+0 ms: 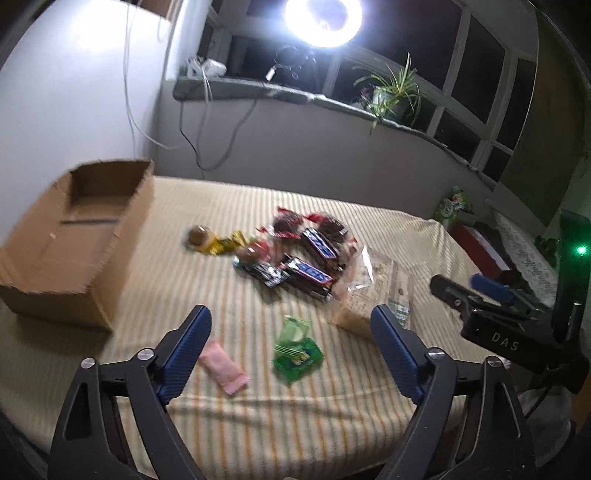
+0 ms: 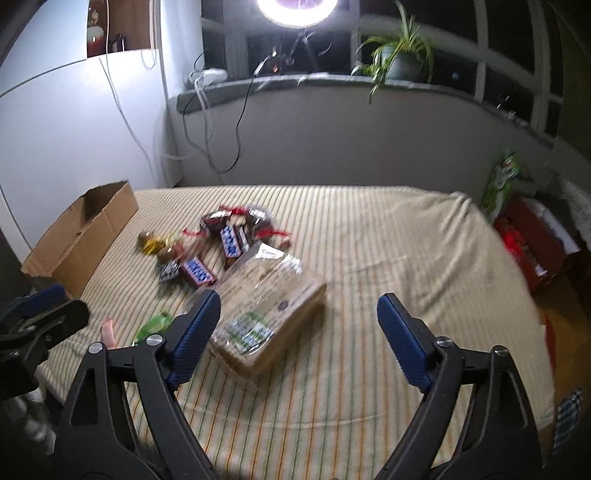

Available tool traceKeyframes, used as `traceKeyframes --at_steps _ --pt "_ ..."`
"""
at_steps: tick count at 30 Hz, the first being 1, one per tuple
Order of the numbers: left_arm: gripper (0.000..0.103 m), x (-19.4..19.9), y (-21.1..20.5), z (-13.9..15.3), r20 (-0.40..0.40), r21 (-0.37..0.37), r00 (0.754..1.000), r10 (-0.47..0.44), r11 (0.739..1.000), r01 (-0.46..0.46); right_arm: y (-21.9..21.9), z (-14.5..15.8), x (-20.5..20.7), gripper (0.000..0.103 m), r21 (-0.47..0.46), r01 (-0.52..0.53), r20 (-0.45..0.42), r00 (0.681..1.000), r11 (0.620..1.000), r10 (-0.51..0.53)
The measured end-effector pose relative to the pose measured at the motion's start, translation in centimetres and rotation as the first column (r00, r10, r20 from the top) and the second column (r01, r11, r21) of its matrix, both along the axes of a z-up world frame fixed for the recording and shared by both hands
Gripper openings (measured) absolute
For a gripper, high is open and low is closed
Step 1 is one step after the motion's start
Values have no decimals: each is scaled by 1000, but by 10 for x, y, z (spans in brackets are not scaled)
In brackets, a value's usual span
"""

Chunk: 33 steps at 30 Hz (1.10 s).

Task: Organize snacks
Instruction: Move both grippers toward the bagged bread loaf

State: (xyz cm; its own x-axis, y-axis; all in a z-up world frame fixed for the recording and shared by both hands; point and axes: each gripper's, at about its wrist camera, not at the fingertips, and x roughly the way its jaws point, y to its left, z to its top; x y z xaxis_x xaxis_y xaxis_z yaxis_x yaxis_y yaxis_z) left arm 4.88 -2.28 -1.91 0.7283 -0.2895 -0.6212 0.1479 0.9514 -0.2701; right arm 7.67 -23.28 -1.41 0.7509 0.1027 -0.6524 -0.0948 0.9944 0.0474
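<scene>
The snacks are lying in a loose cluster on a striped cloth covering the table. The cluster is sitting toward the middle: 2 dark bars with blue labels, their lettering too blurred to read, a small black-and-white packet, red-trimmed packets of dark biscuits, 2 round brown sweets and a yellow wrapper. Nearer the cameras a green packet and a pink wrapper are lying apart from the pile. A clear bag of sliced bread is resting just right of the bars; its printed label is showing green and white patches, but no words can be made out.

The left gripper is hovering above the cloth with its blue-padded jaws spread wide, nothing between them and nothing touched; the green packet is showing in the gap, well below. The right gripper is likewise spread wide and empty, with the bread bag lying below its left finger. In the left wrist view the right gripper's black body is carrying the letters "DAS".

An open cardboard box is standing at the cloth's left edge, apart from the snacks. Behind, a ring light is glaring above a sill holding a potted plant.
</scene>
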Motion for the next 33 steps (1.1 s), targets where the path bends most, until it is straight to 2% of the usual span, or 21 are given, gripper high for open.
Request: traceKeyframes --at_steps 2,4,6,11,18,25,33 --pt "77 5 -3 -5 -25 -28 999 -31 999 30 -4 -5 4 86 33 -11 -26 1000 999 11" --pt "69 11 -7 -10 -46 -55 997 -62 997 60 -9 -11 8 79 81 -26 -56 998 996 30" --pt "67 16 -10 -13 -64 -83 994 -89 993 84 -13 -16 14 72 137 -40 -92 994 990 53" --pt "61 34 -20 -19 -102 -161 982 -162 976 144 -19 -27 26 70 224 -37 -152 986 974 73" --pt "51 59 -35 -27 -148 -198 964 -223 961 192 -23 -44 43 65 303 -22 -220 971 953 92" --pt "49 80 -41 -41 -202 -218 946 -254 953 210 -26 -61 58 64 378 -13 -280 951 926 128" --pt "49 90 -46 -49 -227 -237 929 -292 942 239 -30 -68 68 56 440 -18 -297 941 898 164"
